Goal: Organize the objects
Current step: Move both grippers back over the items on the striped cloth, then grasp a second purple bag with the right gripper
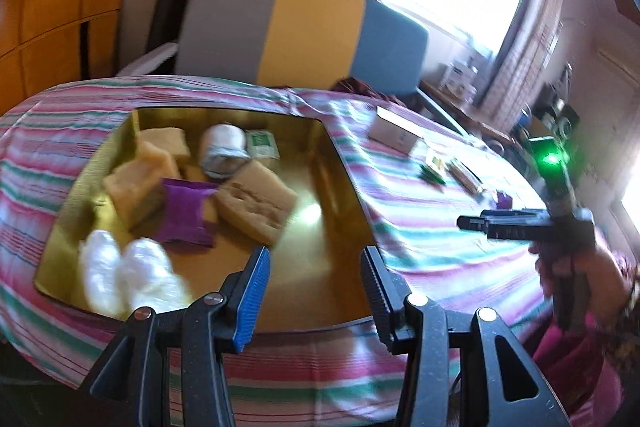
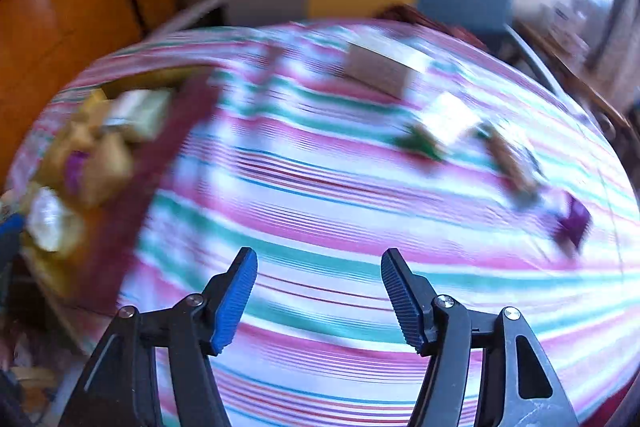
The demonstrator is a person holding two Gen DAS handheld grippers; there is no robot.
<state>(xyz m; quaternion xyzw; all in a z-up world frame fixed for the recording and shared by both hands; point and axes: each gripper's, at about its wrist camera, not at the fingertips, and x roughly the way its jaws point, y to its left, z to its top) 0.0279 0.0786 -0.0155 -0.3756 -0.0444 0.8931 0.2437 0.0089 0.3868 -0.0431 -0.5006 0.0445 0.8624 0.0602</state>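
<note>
A gold tray [image 1: 340,163] lies on the striped cloth [image 1: 420,227] of the bed, its long axis running from the near edge toward the multicoloured headboard [image 1: 304,27]. Inside, crowded to the left half, are tan wrapped blocks [image 1: 256,205], a purple packet [image 1: 186,215] lying flat with its crimped ends pointing near and far, a white roll [image 1: 224,147] with its axis pointing away, a small green-and-white box [image 1: 262,143], and two clear wrapped bundles [image 1: 128,273] at the near-left corner. The right half of the tray is bare. The left claw [image 1: 314,293] hangs over the tray's near edge, partly open and empty.

The right claw [image 2: 318,297] stands wider apart, nothing between its pads, above bare striped cloth. Beyond it, blurred, lie a white box [image 2: 380,69], a green item [image 2: 422,143], a brown stick-shaped thing [image 2: 512,163] angled near-right to far-left, and a second purple packet [image 2: 572,221] to the right.
</note>
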